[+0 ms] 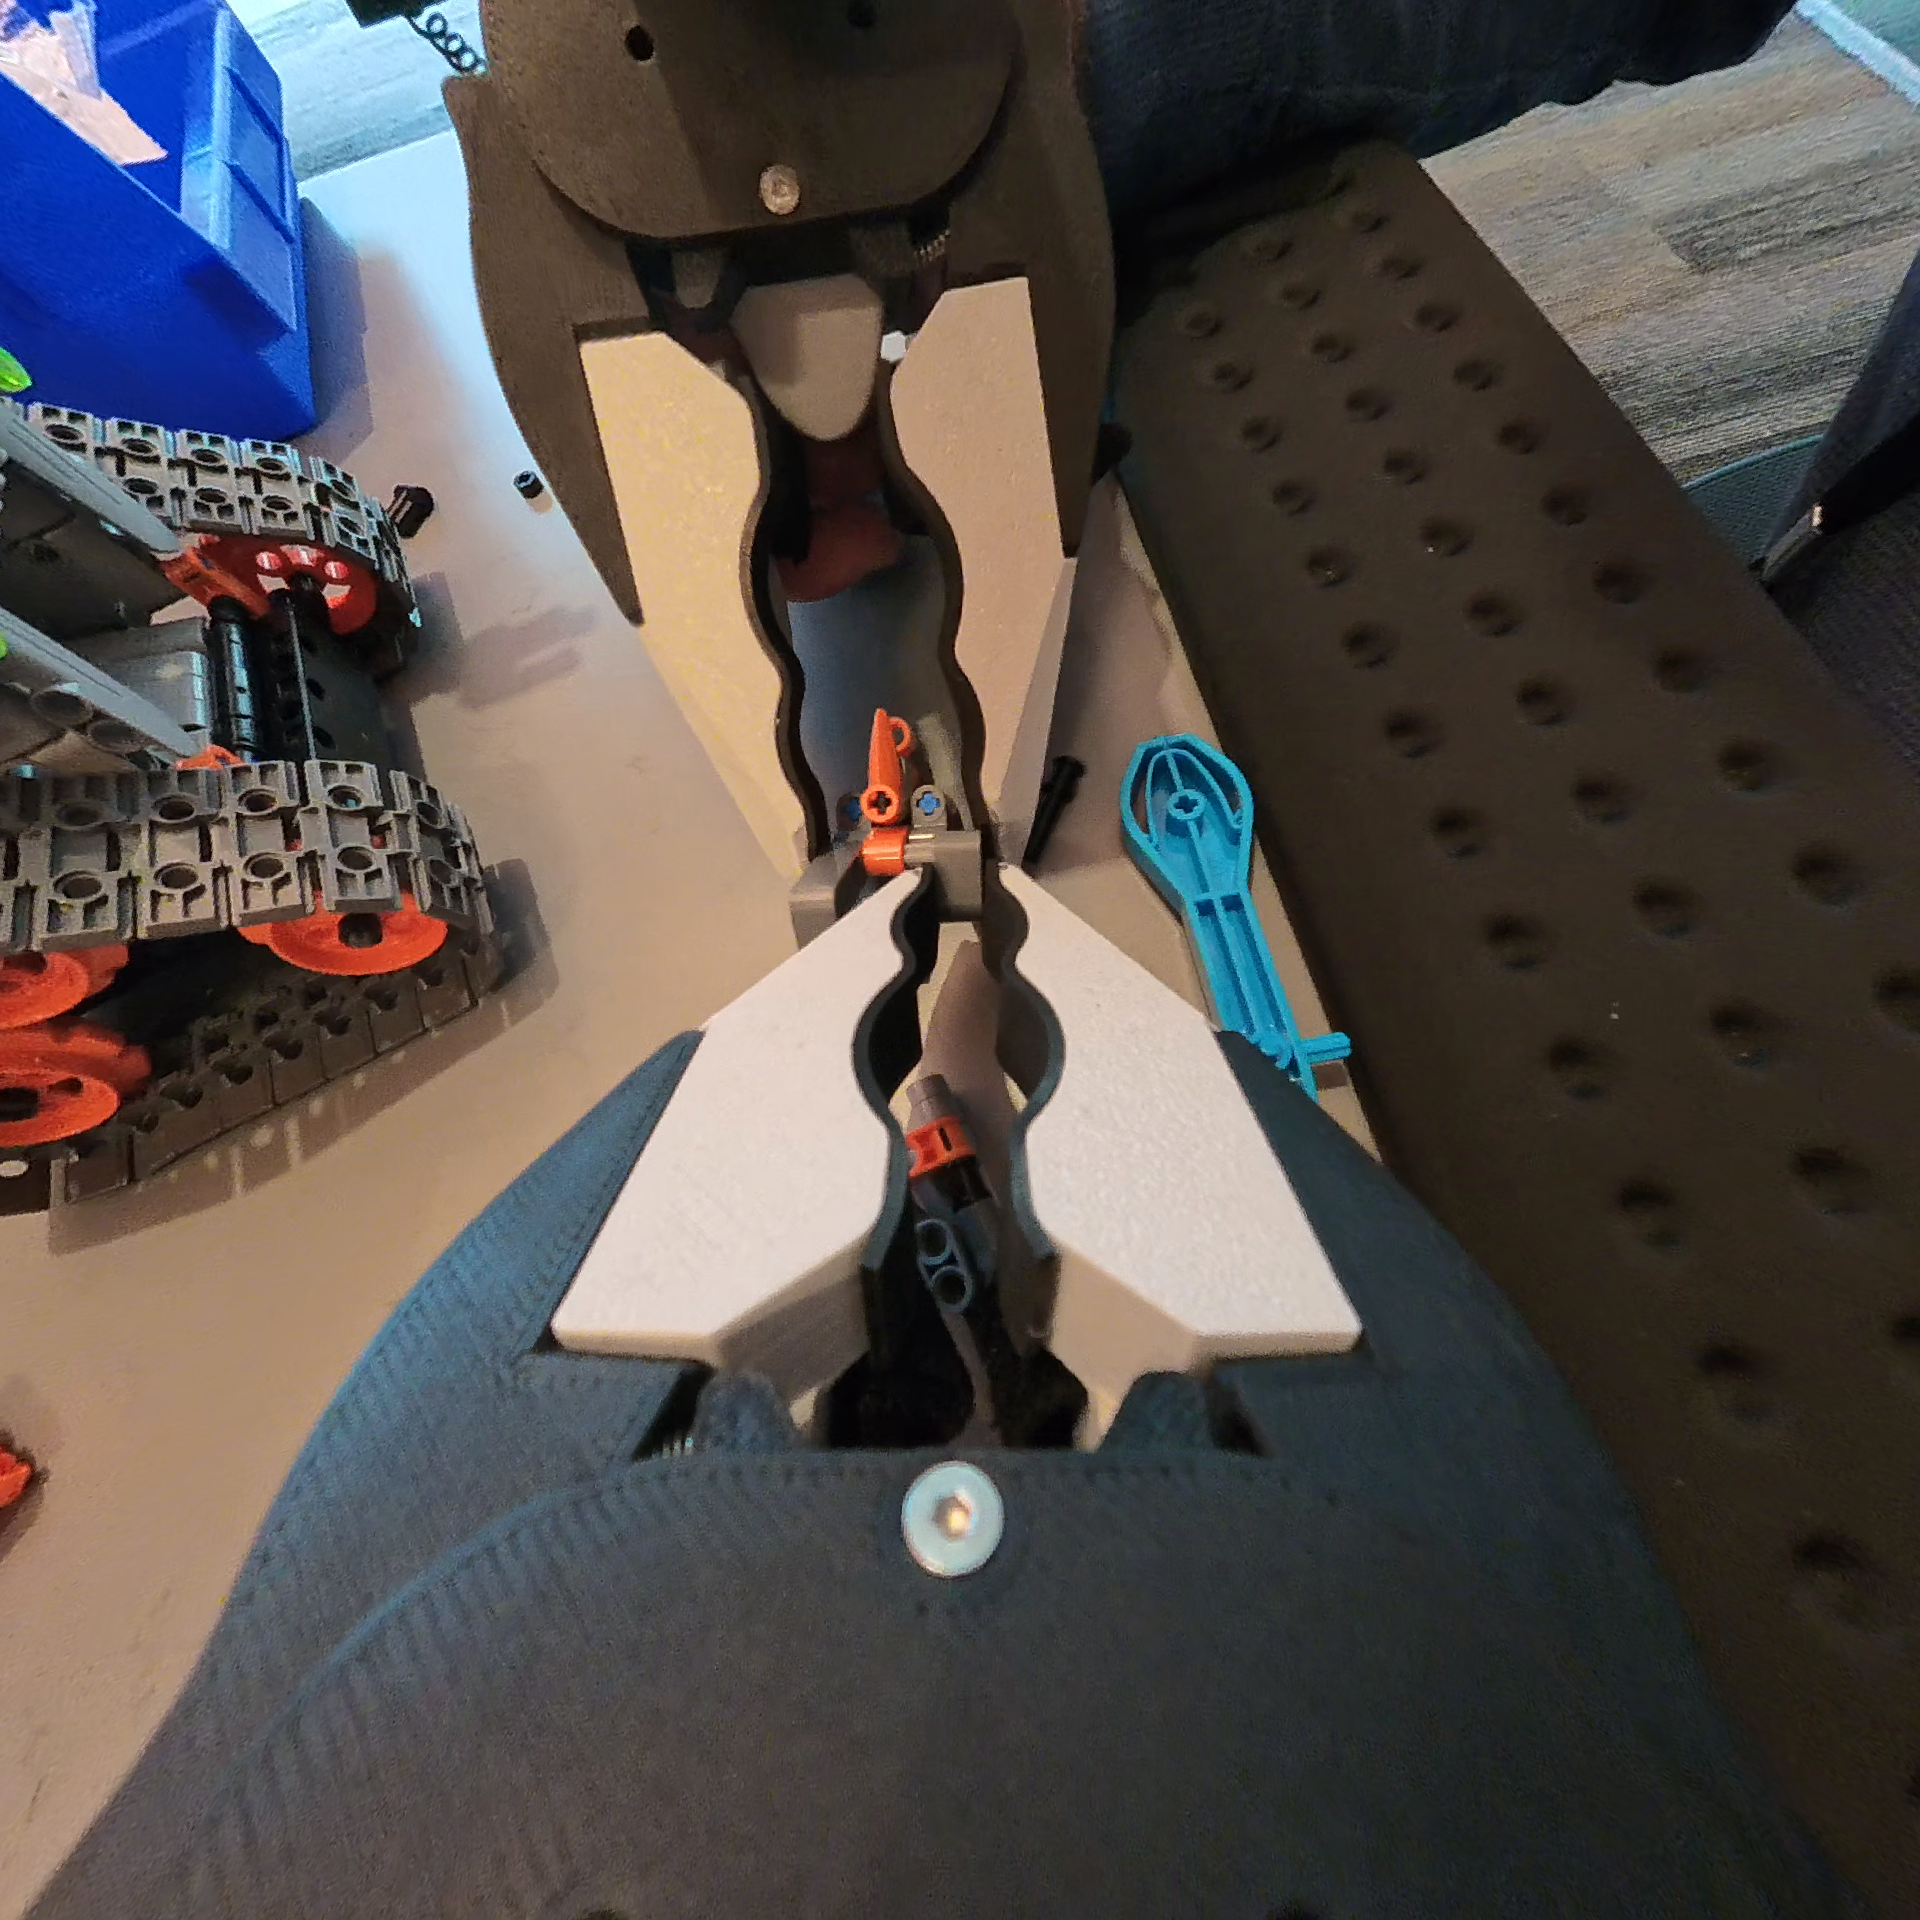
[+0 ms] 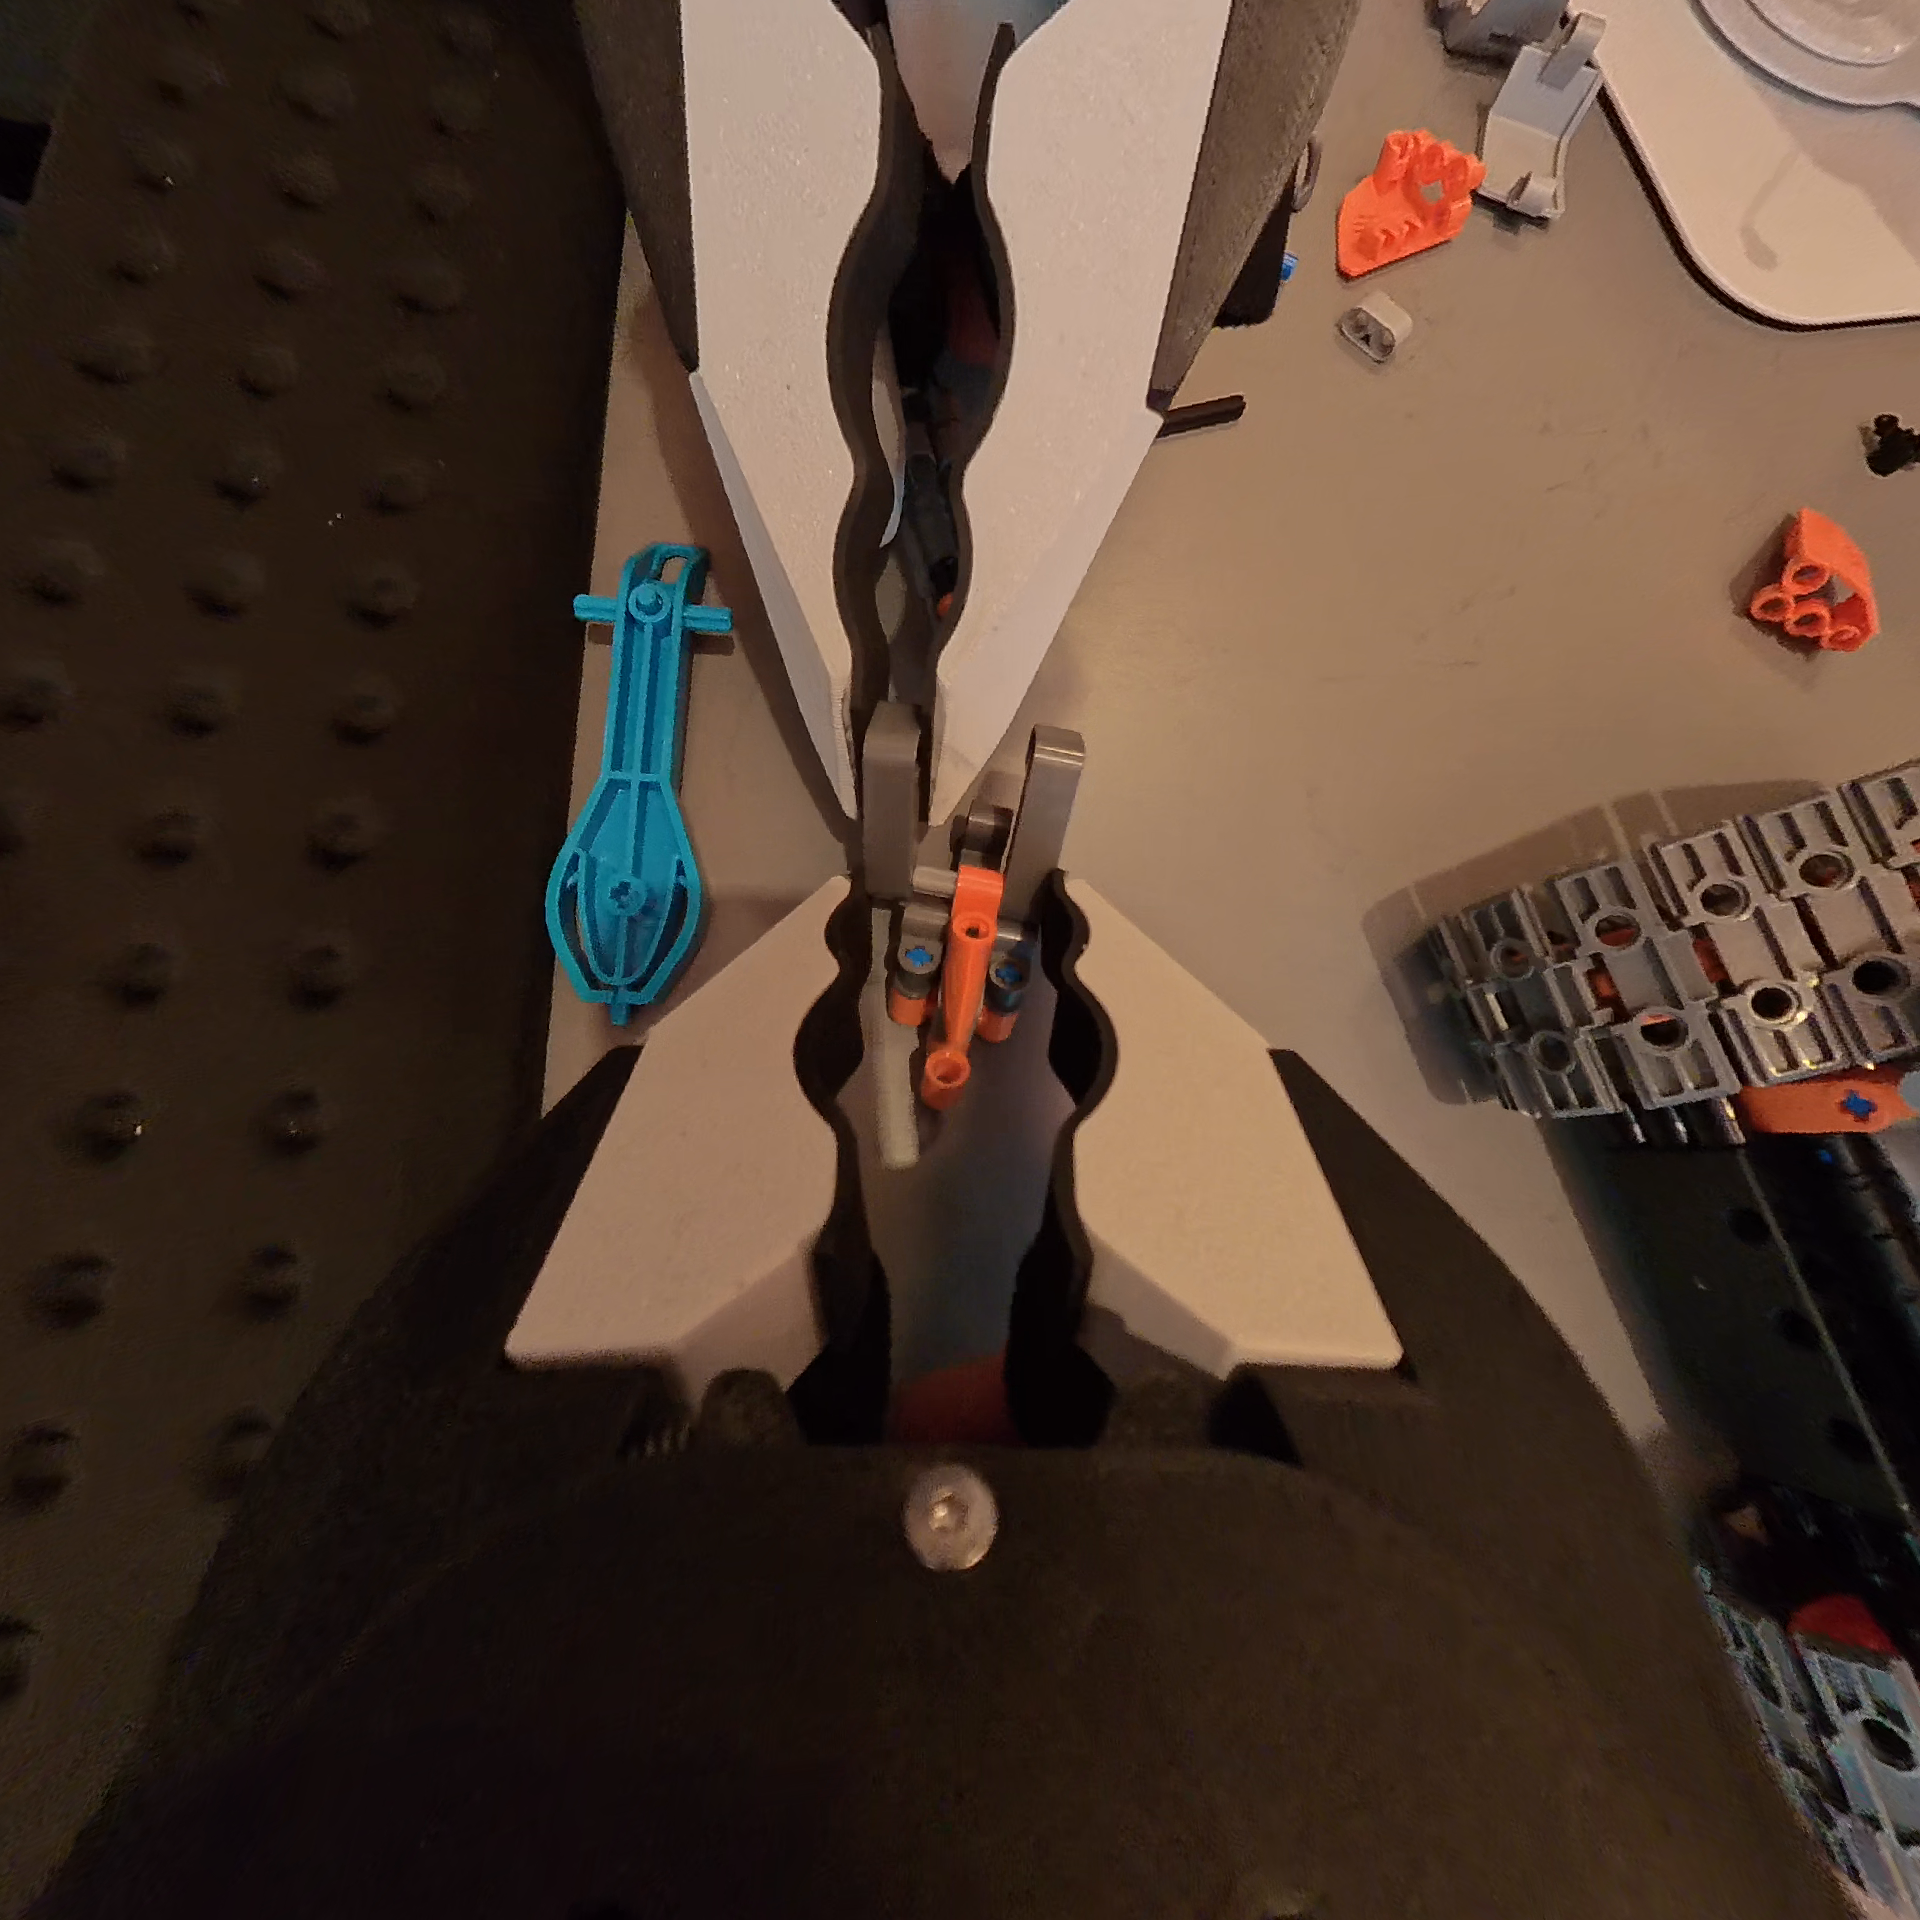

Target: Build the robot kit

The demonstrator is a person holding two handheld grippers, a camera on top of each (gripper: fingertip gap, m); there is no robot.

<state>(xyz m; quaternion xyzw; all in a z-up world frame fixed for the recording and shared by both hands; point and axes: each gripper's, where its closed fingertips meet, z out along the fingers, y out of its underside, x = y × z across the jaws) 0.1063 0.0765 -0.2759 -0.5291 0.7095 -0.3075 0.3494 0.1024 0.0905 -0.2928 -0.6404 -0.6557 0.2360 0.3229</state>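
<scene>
1. Here the left gripper point(image 1: 961, 914) and the right gripper point(image 2: 951, 914) meet tip to tip above a grey table point(image 1: 343, 1351), both clamped on one small brick assembly point(image 2: 961, 935) of grey, orange and blue parts.
2. The left gripper's jaws stand narrow, pinching a grey beam point(image 2: 891, 800) of the assembly at their very tips. Further back between its fingers lies a dark rod with an orange collar point(image 1: 935, 1143); whether it joins the assembly is hard to tell from this angle.
3. The right gripper's jaws are also narrow, squeezing the assembly's pinned end, where an orange lever point(image 2: 964, 987) points back toward the camera between the wavy dark pads point(image 2: 1070, 997).
4. A blue paddle-shaped plastic tool point(image 1: 1205, 883) lies flat on the table just beside the meeting tips, near the table's edge, apart from both grippers.
5. Past that edge is a dark dimpled surface point(image 1: 1558, 727).
6. On the other side rests a tracked vehicle model point(image 1: 239, 831) with grey tread links and orange wheels, well apart from the grippers.
7. Loose orange pieces point(image 2: 1408, 203) and a small grey connector point(image 2: 1374, 327) lie scattered on the table; a blue bin point(image 1: 156, 260) stands beyond the model.
</scene>
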